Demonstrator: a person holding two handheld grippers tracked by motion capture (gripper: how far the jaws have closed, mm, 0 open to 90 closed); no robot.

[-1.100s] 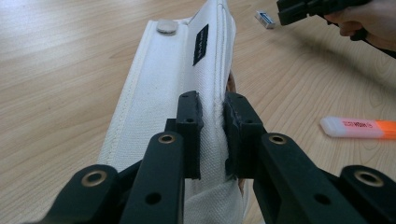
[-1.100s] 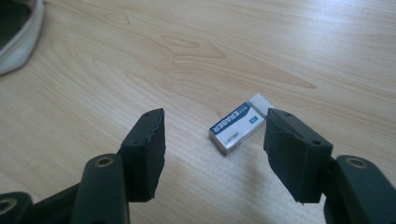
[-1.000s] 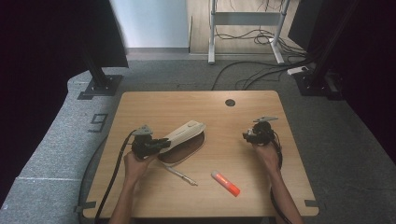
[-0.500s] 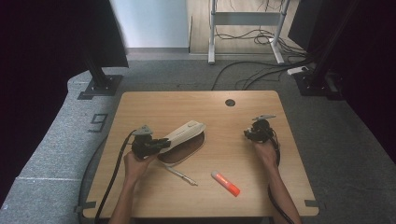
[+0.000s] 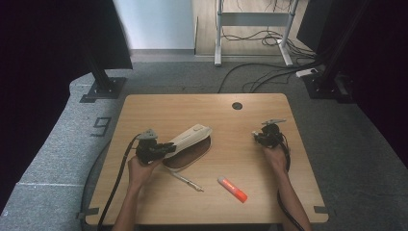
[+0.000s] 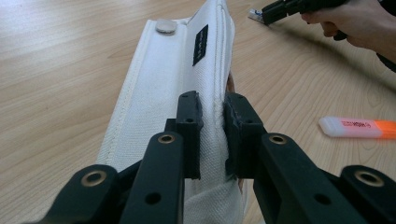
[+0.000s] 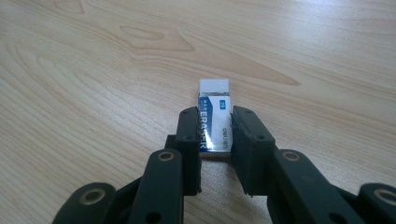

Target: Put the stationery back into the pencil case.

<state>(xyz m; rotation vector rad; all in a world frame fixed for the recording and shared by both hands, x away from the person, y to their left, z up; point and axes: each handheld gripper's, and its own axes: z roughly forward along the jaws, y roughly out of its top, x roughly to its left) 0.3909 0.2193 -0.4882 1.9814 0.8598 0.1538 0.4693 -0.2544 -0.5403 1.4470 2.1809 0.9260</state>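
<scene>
Right gripper point(image 7: 214, 126) jaws have just been closing and now pinch a small white eraser point(image 7: 214, 119) with a blue sleeve; both pads sit on its long sides in the right gripper view, centre of frame, the eraser flat on the wooden counter point(image 7: 93, 70) with its white end poking out past the jaw tips. In the high view the right gripper point(image 5: 262, 137) sits right of centre on the counter point(image 5: 163, 110), hand coming in from lower right.

Left gripper point(image 6: 212, 114) jaws pressed tight on the raised upper flap of a white fabric pencil case point(image 6: 154, 98); cloth bunched between the pads, case runs away toward the top of the left gripper view, with a black label and a metal snap near the far end. High view: left gripper point(image 5: 166, 147) left of centre, pencil case point(image 5: 192, 137) angled up to the right from it, dark inside showing beneath the lifted flap.

Orange highlighter point(image 5: 232, 188) lies lower centre of the high view, apart from both grippers; also at the right edge in the left gripper view point(image 6: 357, 127). Thin pen point(image 5: 185, 179) lies just below the case.
</scene>
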